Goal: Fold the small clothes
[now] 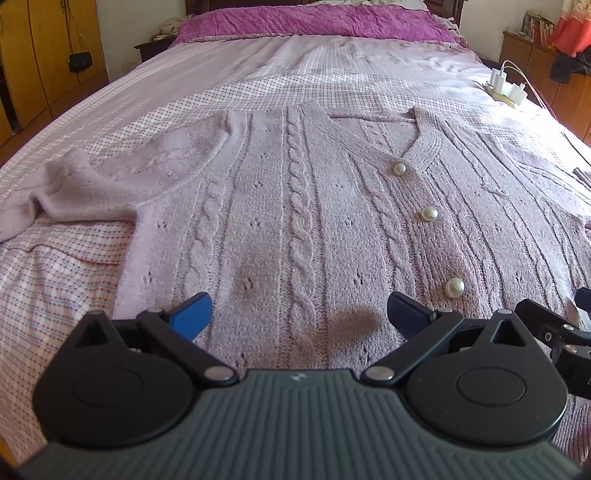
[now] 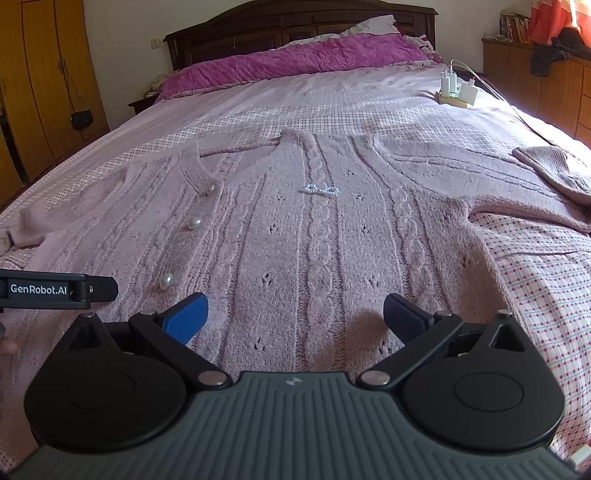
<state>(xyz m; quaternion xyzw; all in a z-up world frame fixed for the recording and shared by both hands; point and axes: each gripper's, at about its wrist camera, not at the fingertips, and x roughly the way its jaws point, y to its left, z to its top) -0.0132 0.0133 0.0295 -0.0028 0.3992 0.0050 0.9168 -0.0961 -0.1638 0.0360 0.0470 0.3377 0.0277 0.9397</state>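
A bed (image 2: pixel 535 295) with a checked pink sheet fills the room. At its head lies a magenta quilt (image 2: pixel 295 59) against a dark wooden headboard (image 2: pixel 295 22). White chargers (image 2: pixel 458 90) sit near the right edge. A small black bag (image 2: pixel 81 119) hangs on the yellow wardrobe (image 2: pixel 44 74).

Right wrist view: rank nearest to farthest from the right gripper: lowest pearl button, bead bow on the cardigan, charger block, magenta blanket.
From the right gripper, open over the cardigan:
1. Lowest pearl button, just ahead, to the left.
2. Bead bow, mid-chest, near centre.
3. Charger block, far right on the bed.
4. Magenta blanket, across the head of the bed.
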